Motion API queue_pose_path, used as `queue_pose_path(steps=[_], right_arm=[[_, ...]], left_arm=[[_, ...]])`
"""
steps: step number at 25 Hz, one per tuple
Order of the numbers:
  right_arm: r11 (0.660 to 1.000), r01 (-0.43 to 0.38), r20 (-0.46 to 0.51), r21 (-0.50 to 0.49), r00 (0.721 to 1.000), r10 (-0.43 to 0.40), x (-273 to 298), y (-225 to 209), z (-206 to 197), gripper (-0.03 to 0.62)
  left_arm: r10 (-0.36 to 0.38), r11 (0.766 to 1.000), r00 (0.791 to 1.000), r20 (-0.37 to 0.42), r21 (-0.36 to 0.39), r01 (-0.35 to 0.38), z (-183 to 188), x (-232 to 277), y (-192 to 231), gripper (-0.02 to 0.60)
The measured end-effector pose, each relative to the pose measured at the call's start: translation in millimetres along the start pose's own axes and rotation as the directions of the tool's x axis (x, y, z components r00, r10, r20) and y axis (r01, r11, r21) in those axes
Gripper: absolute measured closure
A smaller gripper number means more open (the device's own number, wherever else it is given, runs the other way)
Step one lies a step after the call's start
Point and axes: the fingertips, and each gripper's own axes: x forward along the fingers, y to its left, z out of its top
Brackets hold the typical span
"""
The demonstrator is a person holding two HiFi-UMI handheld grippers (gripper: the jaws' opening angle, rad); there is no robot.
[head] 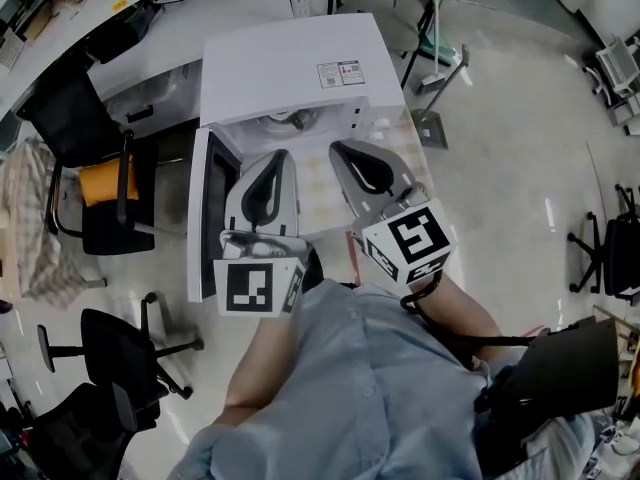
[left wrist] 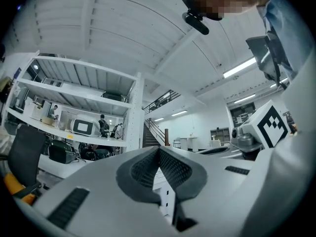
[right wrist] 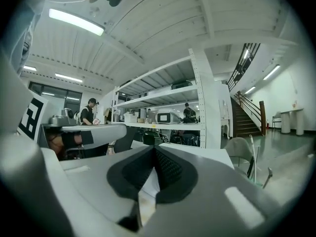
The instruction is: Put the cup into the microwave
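The white microwave [head: 290, 63] stands below me in the head view, its dark-glass door [head: 207, 213] swung open to the left. A pale round thing [head: 290, 120], apparently the cup, shows just inside the cavity opening; most of it is hidden. Both grippers are held high, close to the head camera, over the microwave's front. My left gripper [head: 283, 154] is shut with nothing between its jaws, its dark pads [left wrist: 170, 169] meeting. My right gripper [head: 335, 148] is likewise shut and empty, pads [right wrist: 168, 169] together. Both gripper views look out level across the room, not at the microwave.
Black office chairs [head: 100, 183] [head: 110, 353] stand left of the microwave, another chair [head: 600, 253] at far right. A white desk [head: 150, 88] lies behind left, a metal stand [head: 435, 78] behind right. Shelving racks [left wrist: 74, 98] [right wrist: 163, 102] and a staircase [right wrist: 247, 117] show in the gripper views.
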Motion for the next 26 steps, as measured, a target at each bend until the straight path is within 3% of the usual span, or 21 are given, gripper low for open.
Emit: queue_pose_path(steps=[26], right_arm=[[0.999, -0.031, 0.033, -0.019, 0.999, 0.031, 17.6, 8.1, 16.5, 0.592]], left_arm=[[0.008, 0.999, 1.000, 0.015, 0.032, -0.008, 17.0, 2.0, 14.1, 0.577]])
